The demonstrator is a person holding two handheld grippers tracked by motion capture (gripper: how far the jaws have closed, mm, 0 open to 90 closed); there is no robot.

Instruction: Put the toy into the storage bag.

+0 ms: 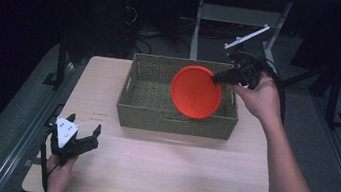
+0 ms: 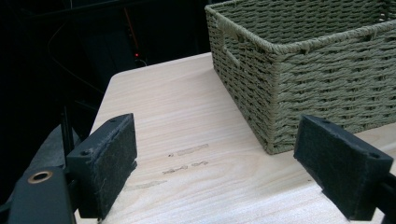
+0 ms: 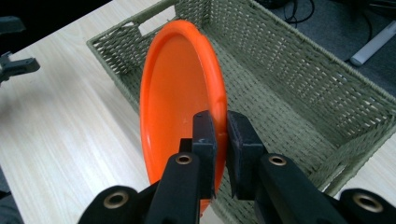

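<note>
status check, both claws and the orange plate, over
Right claw shut on orange plate, held tilted over the woven basket. Left claw open, empty, near table corner. Nothing in the way.

overhead plus two close gripper cams, shared basket (image 1: 175,117)

Light wood table (image 1: 159,160) with rounded corners, pretty bare overall. 1 woven olive-green basket (image 1: 175,119) sits directly on it toward the far side, roughly centered. A few faint scuff marks (image 2: 187,158) show on the wood near the basket's left corner.
</note>
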